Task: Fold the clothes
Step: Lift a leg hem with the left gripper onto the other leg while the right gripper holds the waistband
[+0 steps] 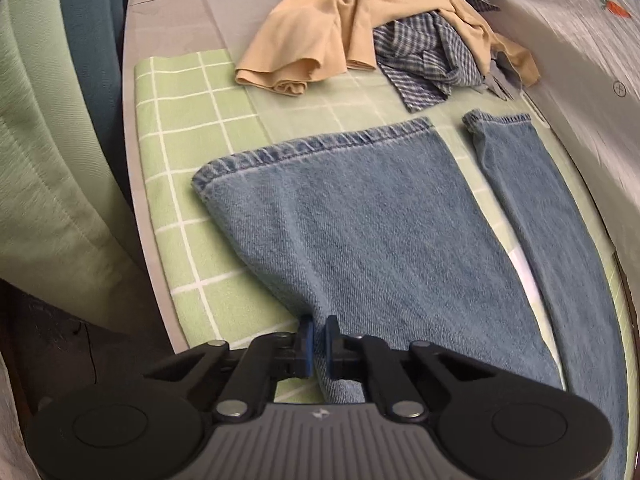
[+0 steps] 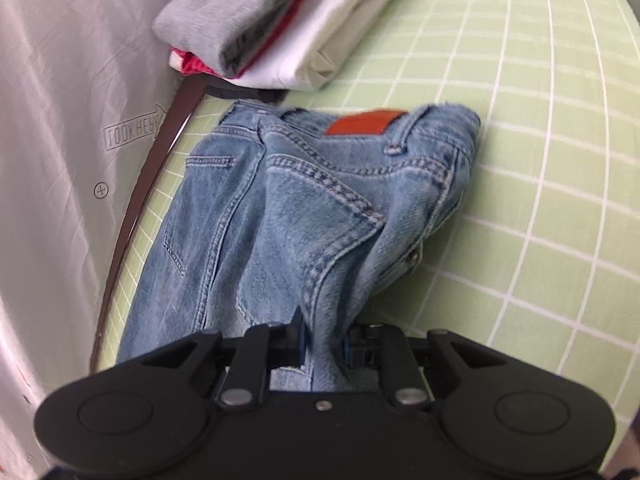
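jeans (image 1: 360, 220) lie on a green checked cloth (image 1: 180, 152) on the table, the two legs spread flat and apart toward the hems. the left gripper (image 1: 319, 346) pinches a fold of the leg edge between its blue pads. the right gripper (image 2: 323, 344) pinches bunched denim near the waist of the jeans (image 2: 304, 208), where an orange patch (image 2: 362, 124) shows. beyond the hems lie a beige garment (image 1: 340, 28) and a checked shirt (image 1: 428, 56), crumpled together. behind the waist stands a stack of folded clothes (image 2: 280, 20).
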`<move>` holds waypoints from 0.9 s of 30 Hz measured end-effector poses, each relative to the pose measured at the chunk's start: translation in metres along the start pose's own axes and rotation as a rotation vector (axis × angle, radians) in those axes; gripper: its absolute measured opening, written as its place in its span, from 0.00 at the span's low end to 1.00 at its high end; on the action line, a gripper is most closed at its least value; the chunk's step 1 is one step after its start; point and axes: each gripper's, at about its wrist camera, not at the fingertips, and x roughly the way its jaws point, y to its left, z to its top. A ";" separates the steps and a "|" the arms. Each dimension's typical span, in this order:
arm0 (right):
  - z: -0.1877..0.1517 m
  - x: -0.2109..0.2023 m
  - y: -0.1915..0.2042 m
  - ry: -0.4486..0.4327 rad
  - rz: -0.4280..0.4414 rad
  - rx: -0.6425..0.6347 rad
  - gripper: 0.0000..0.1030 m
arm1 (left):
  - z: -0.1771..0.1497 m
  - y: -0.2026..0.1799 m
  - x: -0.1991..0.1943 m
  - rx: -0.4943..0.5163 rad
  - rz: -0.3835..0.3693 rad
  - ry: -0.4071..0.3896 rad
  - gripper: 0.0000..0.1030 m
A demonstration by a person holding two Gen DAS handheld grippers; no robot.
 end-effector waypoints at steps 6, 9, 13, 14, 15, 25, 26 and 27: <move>-0.004 -0.036 -0.002 -0.055 0.007 0.030 0.11 | 0.000 0.000 -0.032 0.019 0.018 -0.021 0.05; -0.005 -0.069 0.008 -0.107 0.048 -0.018 0.11 | 0.003 0.003 -0.059 0.016 0.026 -0.055 0.05; -0.006 -0.065 0.015 -0.114 0.006 -0.098 0.11 | 0.012 -0.014 -0.059 0.059 0.023 -0.089 0.05; -0.007 -0.059 0.015 -0.103 -0.015 -0.090 0.11 | 0.014 -0.020 -0.057 0.055 0.019 -0.090 0.04; -0.008 -0.054 0.015 -0.095 -0.031 -0.081 0.11 | 0.017 -0.026 -0.055 0.050 0.014 -0.092 0.04; 0.018 -0.067 0.064 -0.111 0.026 -0.006 0.11 | 0.062 -0.110 -0.073 0.076 -0.022 -0.200 0.04; 0.026 -0.064 0.075 -0.109 0.034 -0.003 0.10 | 0.071 -0.128 -0.074 0.089 -0.048 -0.218 0.04; 0.037 -0.056 0.088 -0.107 0.050 0.003 0.10 | 0.080 -0.147 -0.075 0.105 -0.074 -0.236 0.02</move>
